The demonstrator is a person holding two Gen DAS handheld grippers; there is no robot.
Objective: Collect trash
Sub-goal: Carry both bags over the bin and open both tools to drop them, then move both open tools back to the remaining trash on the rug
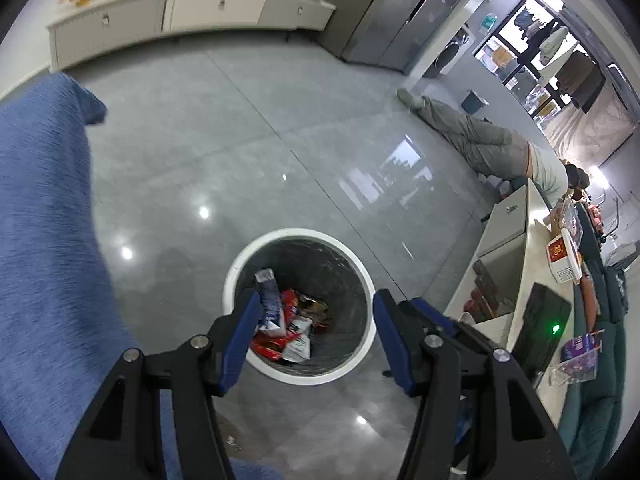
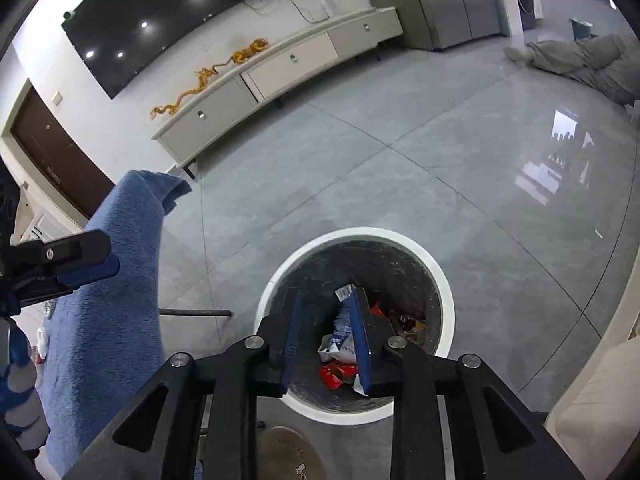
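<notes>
A round white-rimmed trash bin (image 1: 362, 344) with a dark liner stands on the grey floor; it also shows in the right wrist view (image 2: 444, 300). Inside lie red wrappers (image 1: 268, 346) and a blue-and-white packet (image 1: 269, 300), also seen from the right wrist (image 2: 340, 340). My left gripper (image 1: 316, 336) is open and empty above the bin. My right gripper (image 2: 328, 336) is open above the bin, with the blue-and-white packet resting against its right finger (image 2: 362, 340). The left gripper's finger shows at the left edge of the right wrist view (image 2: 76, 268).
A blue cloth-covered surface (image 1: 44, 240) is left of the bin. A white low cabinet (image 2: 280, 68) lines the far wall under a TV. A white counter (image 1: 532, 280) with boxes and wrappers is on the right. A person (image 1: 480, 136) is beyond it.
</notes>
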